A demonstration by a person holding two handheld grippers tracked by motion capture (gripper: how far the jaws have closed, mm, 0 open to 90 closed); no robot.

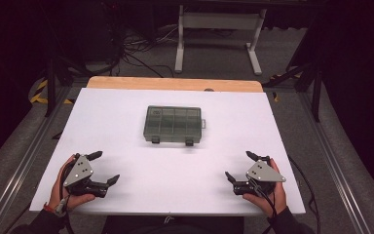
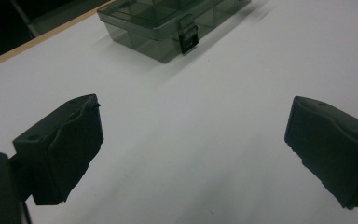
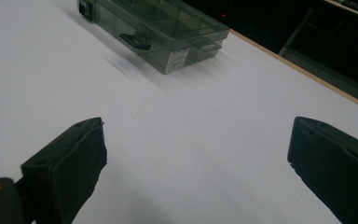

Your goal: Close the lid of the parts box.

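ahead, the compartment box [image 1: 174, 125], long axis crosswise, lies midway between left gripper [image 1: 102, 168] and right gripper [image 1: 238, 166]; both wide open, empty.

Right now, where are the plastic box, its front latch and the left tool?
compartment box [image 1: 173, 123], high view, lid centre.
front latch [image 2: 189, 39], left gripper view, dark clasp face.
left tool [image 1: 106, 167], high view, gap between its open tips.

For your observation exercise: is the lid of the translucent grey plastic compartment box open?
No, the translucent grey plastic compartment box lies shut, lid flat.
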